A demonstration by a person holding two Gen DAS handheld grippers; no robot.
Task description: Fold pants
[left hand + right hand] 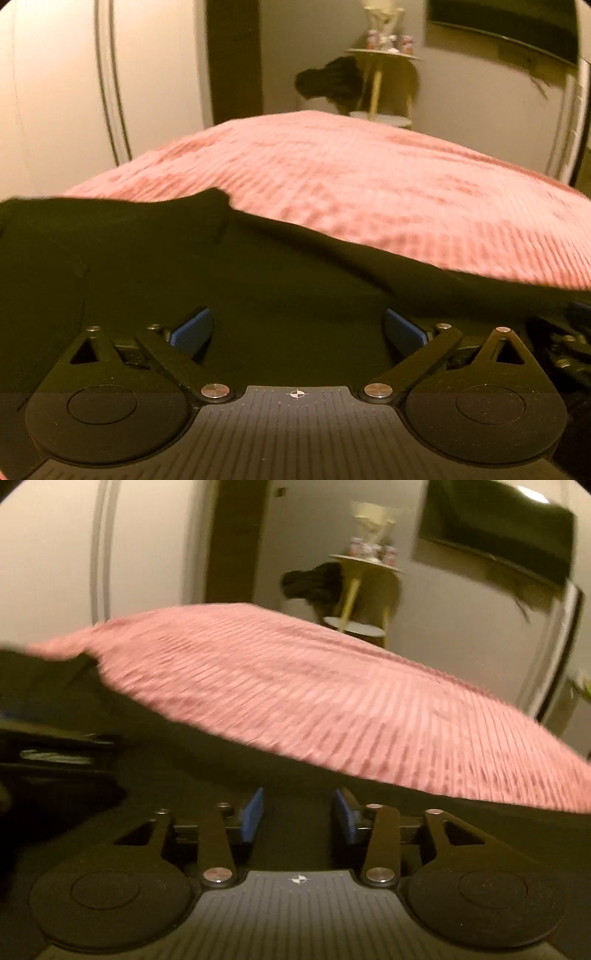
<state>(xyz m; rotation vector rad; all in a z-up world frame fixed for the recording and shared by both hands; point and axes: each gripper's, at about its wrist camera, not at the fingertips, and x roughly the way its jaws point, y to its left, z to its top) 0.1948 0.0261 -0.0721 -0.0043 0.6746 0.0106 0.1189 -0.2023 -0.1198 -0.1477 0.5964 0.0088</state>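
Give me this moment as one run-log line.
left gripper: open over black pants | right gripper: open over pants | surface: pink bedspread | fold: not visible

Pink ribbed bedspread [351, 177]; beyond it, round side table [384, 57], blurred, perhaps holding ornaments.

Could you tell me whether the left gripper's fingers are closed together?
No, the left gripper stands wide open, its blue pads far apart over the black pants.
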